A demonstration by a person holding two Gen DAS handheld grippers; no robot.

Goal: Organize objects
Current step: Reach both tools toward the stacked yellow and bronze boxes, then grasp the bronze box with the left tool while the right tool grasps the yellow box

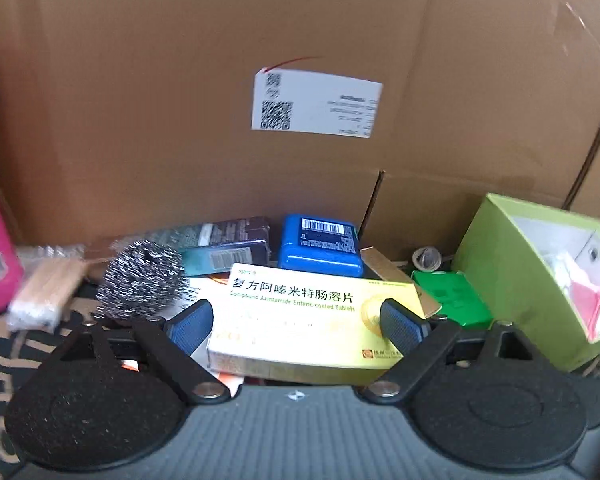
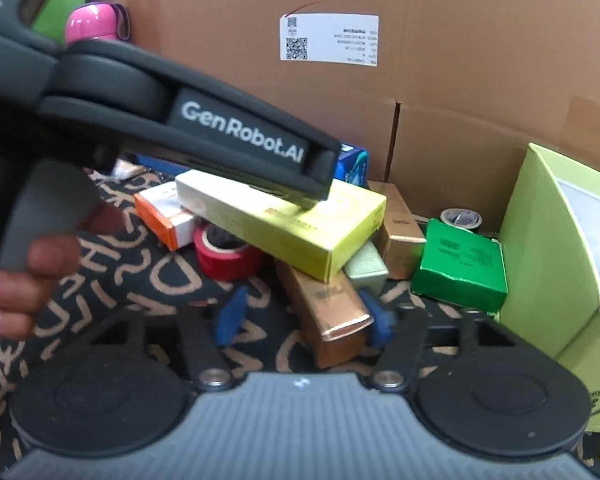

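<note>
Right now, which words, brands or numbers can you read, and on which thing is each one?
"复方阿嗪米特肠溶片": yellow tablet box
"Compound Azintamide Enteric-coated Tablets": same box
"GenRobot.AI": left tool
White shipping label on the cardboard box: QR codes, text too blurred
Blue case: barcode, print too small

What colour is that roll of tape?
Red; the roll of tape shows best in the right wrist view.

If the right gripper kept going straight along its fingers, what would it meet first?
The copper-gold box already lies between the right gripper's pads. Going on, it would likely run along that box into the yellow medicine box resting on it, though depth is unclear.
</note>
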